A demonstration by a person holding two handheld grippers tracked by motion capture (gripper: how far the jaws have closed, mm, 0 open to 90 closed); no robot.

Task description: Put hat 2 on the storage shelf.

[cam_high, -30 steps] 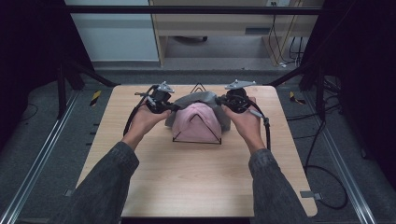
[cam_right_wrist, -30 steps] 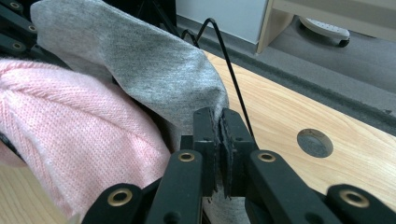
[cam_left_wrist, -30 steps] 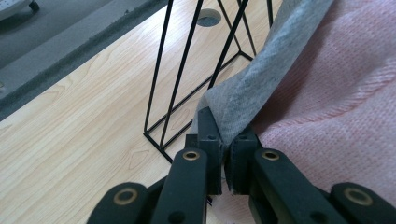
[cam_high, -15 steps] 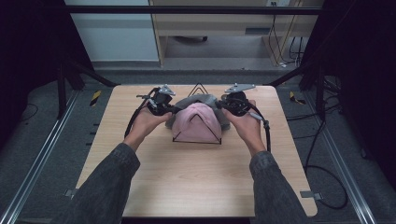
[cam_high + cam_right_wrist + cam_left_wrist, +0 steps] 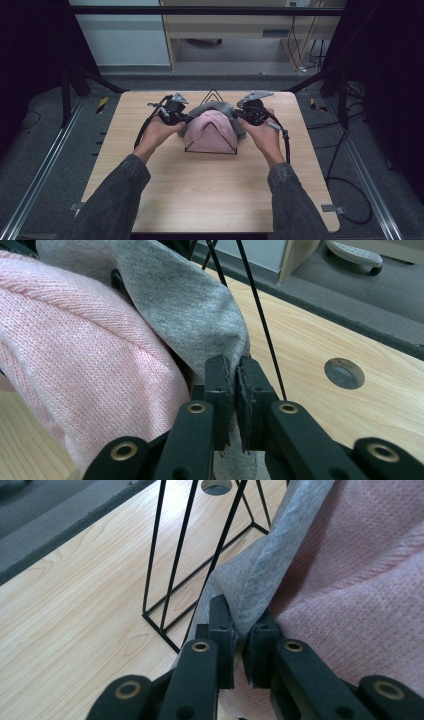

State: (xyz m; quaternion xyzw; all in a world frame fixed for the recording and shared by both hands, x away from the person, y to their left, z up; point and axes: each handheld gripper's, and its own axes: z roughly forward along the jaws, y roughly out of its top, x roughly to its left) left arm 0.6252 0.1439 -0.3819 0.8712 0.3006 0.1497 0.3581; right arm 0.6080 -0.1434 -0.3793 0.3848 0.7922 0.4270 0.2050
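A black wire pyramid frame [image 5: 212, 93] stands mid-table with a pink knit cloth [image 5: 210, 131] draped over it. A grey cloth [image 5: 221, 107] lies behind and under the pink one. My left gripper [image 5: 185, 118] is at the frame's left side, shut on the grey cloth's edge [image 5: 260, 565] beside the pink knit [image 5: 360, 580]. My right gripper [image 5: 239, 116] is at the right side, shut on the grey cloth's other edge [image 5: 185, 300], with the pink cloth [image 5: 75, 355] to its left. The wire rods [image 5: 170, 570] stand just beyond the left gripper [image 5: 241, 625]. One rod [image 5: 260, 325] runs past the right gripper [image 5: 234, 370].
The wooden table [image 5: 210, 195] has open surface in front of the frame. A round cable hole [image 5: 343, 373] sits in the tabletop near the far edge. Metal rails [image 5: 45, 165] flank the table, and cables [image 5: 345, 190] lie on the floor at the right.
Both grippers have shifted slightly toward the person, drawing the grey cloth with them. The frame's top now stands bare behind the cloths.
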